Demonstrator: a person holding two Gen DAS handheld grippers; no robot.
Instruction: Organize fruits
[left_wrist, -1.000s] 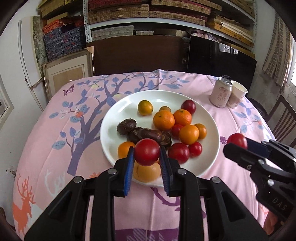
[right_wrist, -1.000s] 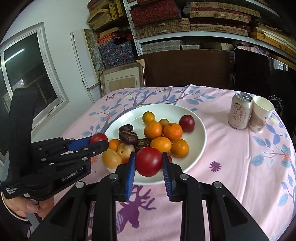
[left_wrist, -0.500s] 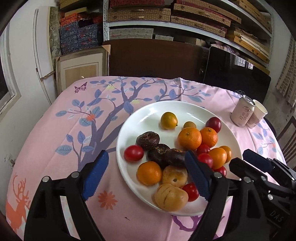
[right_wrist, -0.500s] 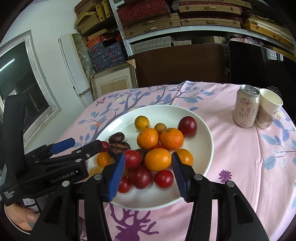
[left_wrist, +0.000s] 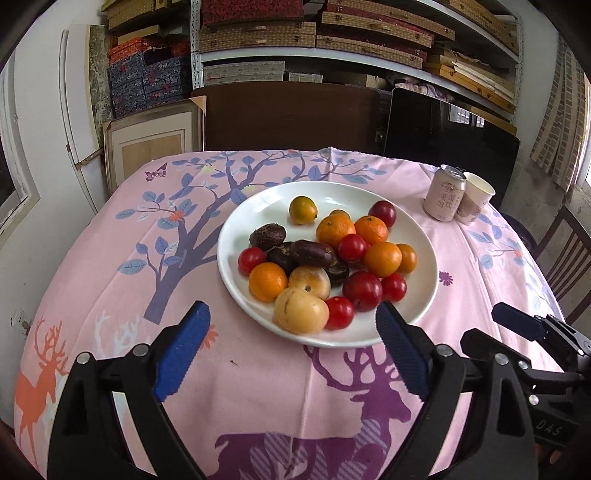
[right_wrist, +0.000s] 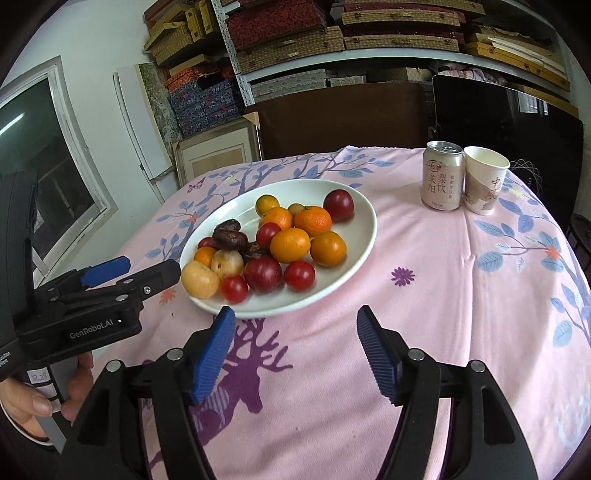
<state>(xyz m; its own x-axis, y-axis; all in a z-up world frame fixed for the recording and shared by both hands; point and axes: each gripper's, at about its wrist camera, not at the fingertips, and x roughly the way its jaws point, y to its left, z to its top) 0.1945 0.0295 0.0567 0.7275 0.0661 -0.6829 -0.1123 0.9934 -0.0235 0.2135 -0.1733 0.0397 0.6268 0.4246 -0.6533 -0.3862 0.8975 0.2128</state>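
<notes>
A white plate (left_wrist: 229, 236) in the middle of the pink tablecloth holds several oranges, red tomatoes, dark red plums, dark brown fruits and two pale yellow fruits (left_wrist: 301, 311). My left gripper (left_wrist: 291, 308) hangs over the cloth just short of the plate's near rim. Its jaws are opening and hold nothing. From the right wrist view the same plate (right_wrist: 364, 229) lies ahead of my right gripper (right_wrist: 295, 317), whose jaws are also opening and empty. The left gripper (right_wrist: 147, 267) shows at that view's left, and the right gripper (left_wrist: 487, 326) at the left view's right edge.
A drink can (right_wrist: 442, 181) and a paper cup (right_wrist: 484, 181) stand together at the table's far right. A hand (right_wrist: 29, 402) holds the left gripper's grip. A wooden chair (left_wrist: 565, 258) stands past the right edge. Shelves with boxes fill the back wall.
A second ago each gripper was shut on a red fruit over the plate. Both have let go, the fruits lie on the plate, and both grippers have drawn back with jaws spread.
</notes>
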